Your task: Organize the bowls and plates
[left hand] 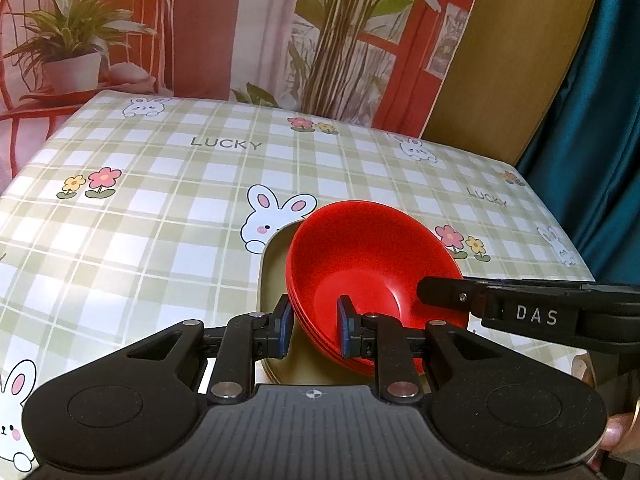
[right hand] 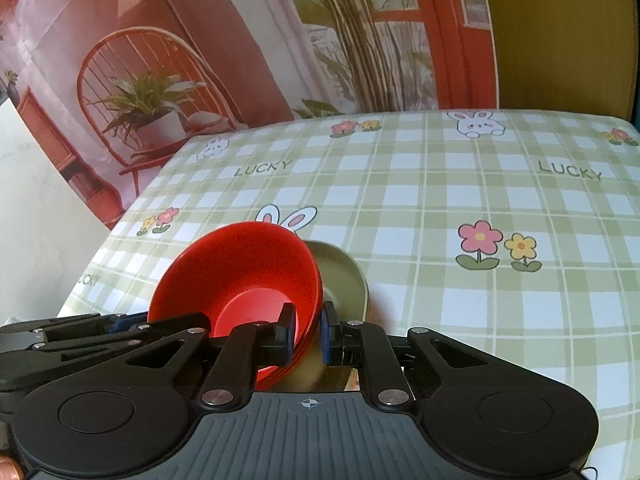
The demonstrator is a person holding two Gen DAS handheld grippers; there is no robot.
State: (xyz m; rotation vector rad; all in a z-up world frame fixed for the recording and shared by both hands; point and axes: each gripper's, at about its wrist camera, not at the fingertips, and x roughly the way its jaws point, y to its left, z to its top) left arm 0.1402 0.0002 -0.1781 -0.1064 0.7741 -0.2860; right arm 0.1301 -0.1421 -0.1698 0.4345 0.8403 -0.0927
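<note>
**Both grippers on the red bowl stack, over the plate**

Currently mid-carry or mid-placement, by my read: a stack of red bowls (left hand: 368, 276) is pinched at opposite rims. Left gripper (left hand: 314, 330) has its jaws closed on the near-left rim, one blue pad inside, one outside. Right gripper (right hand: 308, 332) is clamped the same way on the stack's other side. Layered rims show at least three nested bowls.

Under and behind the stack sits an olive-green plate (left hand: 272, 280), partly hidden. Can't tell if the bowls touch it or hang just above. The stack looks tilted in both views, though fisheye may exaggerate that.

Next move, my judgement: level the stack, centre it over the plate, lower it until seated, then open both sets of jaws together. Uneven release could tip the stack or skid the plate, since smooth plastic on a slick cloth likely slides easily.

Surface: a table with a green-and-white plaid tablecloth (right hand: 440, 200), bunnies, flowers, "LUCKY" print. Behind it a printed backdrop (right hand: 180, 60) shows a red chair, potted plant and window. Teal curtain (left hand: 592, 100) at the far right of the left wrist view.
</note>
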